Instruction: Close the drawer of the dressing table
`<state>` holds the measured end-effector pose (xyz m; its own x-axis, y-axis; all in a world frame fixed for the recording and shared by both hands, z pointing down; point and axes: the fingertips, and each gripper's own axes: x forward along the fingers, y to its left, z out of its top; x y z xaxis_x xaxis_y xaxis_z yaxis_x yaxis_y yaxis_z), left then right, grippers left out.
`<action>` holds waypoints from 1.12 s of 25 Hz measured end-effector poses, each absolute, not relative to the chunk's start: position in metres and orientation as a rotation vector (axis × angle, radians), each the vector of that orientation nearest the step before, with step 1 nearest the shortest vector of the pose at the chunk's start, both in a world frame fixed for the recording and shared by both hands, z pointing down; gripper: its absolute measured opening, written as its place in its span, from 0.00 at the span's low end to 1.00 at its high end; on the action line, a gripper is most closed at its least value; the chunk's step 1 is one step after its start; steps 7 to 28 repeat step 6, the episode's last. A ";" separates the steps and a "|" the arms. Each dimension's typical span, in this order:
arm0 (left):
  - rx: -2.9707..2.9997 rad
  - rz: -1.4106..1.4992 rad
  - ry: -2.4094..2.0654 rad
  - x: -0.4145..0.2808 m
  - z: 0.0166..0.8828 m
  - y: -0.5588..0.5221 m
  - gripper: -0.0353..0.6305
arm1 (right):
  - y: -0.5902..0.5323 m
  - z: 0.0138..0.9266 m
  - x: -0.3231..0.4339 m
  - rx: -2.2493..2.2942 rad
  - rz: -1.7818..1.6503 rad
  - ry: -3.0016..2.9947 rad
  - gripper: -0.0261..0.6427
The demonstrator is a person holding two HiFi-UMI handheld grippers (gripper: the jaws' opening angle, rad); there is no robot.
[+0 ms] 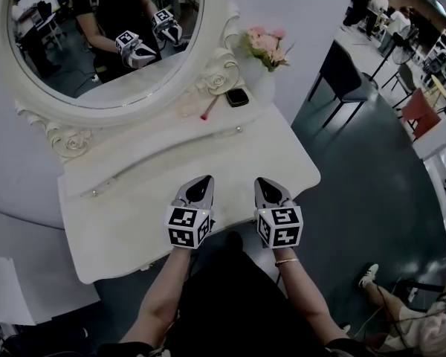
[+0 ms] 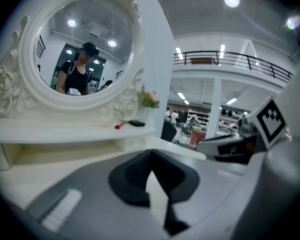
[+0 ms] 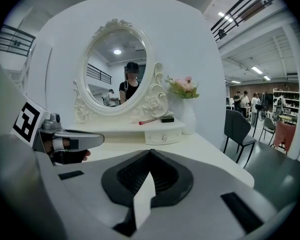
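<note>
Forearms [image 1: 160, 296] reach up from the bottom of the head view, each hand carrying a gripper topped by a black-and-white marker cube. Left gripper [image 1: 201, 182] and right gripper [image 1: 266, 184] sit side by side, near each other but apart, low over the front part of the white dressing table [image 1: 126, 225]. Whether they touch its top I cannot tell. Both point toward the back of the table and slightly down. Each gripper's own view shows its jaws pressed together with nothing between them.

That matched, level pose reads as a waiting stance rather than a reach. Closed jaws make a blunt nose, which would suit nudging a drawer front, since shutting a drawer needs a push and no grasp.

Along the back of the table a raised shelf [image 1: 171, 136] runs under an oval mirror [image 1: 104, 43] in a carved frame. On the shelf lie a red stick [image 1: 209, 108] and a small dark item [image 1: 237, 97], and pink flowers [image 1: 265, 43] stand just beside its right end.

A small drawer [image 3: 162, 136] with a round knob sits beneath the right end of that shelf. It lies ahead of the right gripper, well apart from the closed tips, and farther still from the left gripper. Its front looks about level with the shelf edge, so I cannot tell whether it stands slightly out. No drawer shows under the table's front edge.
</note>
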<state>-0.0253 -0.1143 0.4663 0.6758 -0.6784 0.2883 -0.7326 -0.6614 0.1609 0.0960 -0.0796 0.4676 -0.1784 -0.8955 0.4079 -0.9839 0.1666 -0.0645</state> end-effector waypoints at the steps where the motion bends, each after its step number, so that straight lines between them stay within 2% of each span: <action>1: 2.627 0.295 -1.131 -0.025 0.466 -0.115 0.06 | -0.080 0.467 0.097 1.810 0.458 -2.171 0.05; 28: 2.627 0.286 -1.138 -0.023 0.465 -0.120 0.06 | -0.084 0.467 0.099 1.809 0.451 -2.183 0.05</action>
